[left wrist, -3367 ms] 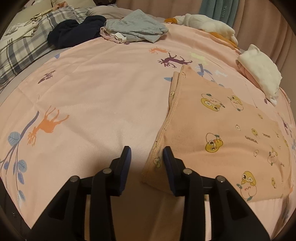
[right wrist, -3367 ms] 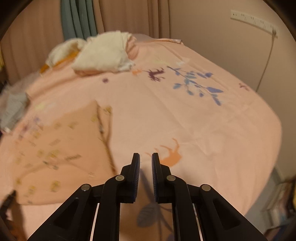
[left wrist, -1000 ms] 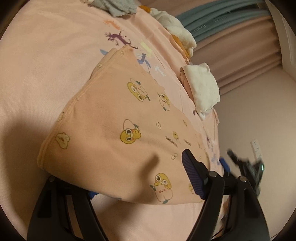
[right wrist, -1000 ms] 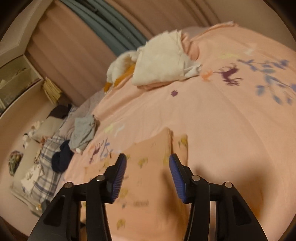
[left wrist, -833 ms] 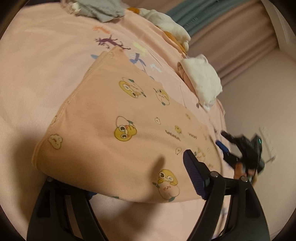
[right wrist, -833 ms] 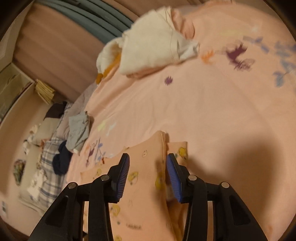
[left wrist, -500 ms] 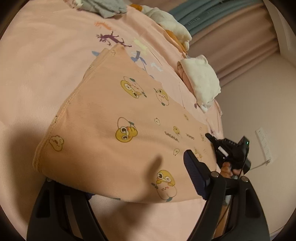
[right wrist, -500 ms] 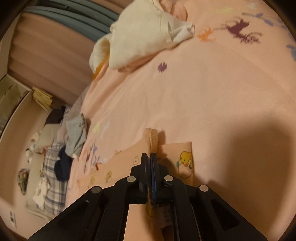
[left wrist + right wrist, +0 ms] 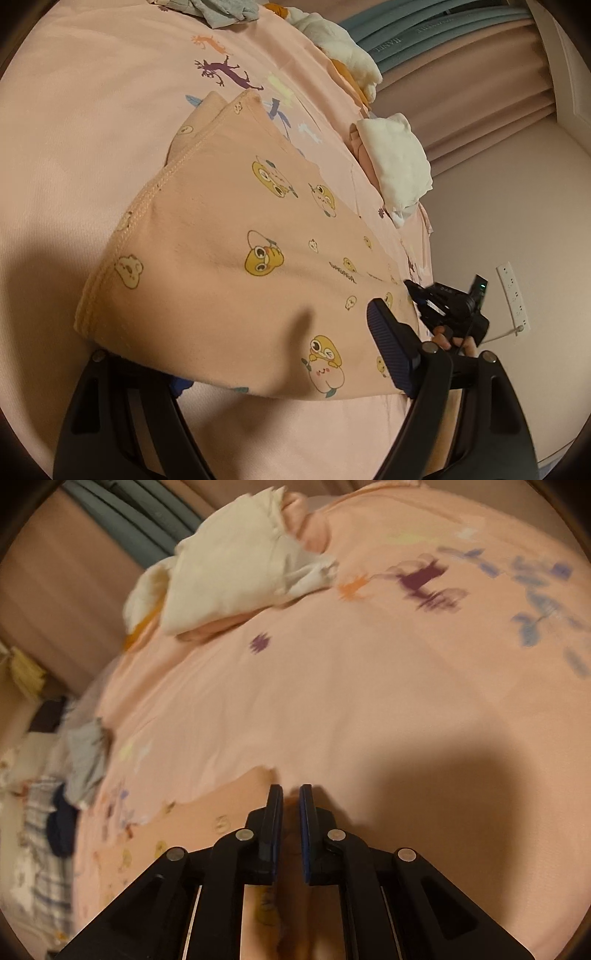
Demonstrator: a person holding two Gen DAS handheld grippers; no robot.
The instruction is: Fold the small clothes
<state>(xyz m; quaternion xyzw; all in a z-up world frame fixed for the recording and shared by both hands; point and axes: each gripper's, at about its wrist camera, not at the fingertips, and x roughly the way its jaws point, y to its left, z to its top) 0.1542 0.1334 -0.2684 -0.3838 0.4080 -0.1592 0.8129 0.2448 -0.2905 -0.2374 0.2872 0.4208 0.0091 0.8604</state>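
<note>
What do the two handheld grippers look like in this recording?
Both are black plastic with triangular cut-outs, silver pivot rivets and ribbed blue pads: left gripper, right gripper. The left wrist view shows a green light and a thin black cable on the right one.

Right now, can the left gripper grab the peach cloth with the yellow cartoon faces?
Probably yes. The left gripper is open, and the peach cloth's near edge already lies across it, over one finger, with nothing in the way. The right gripper is pinching another corner.

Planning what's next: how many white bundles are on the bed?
2. The far bundle lies by the curtains; the near bundle lies on the bed past the peach garment. Others may be hidden.
</note>
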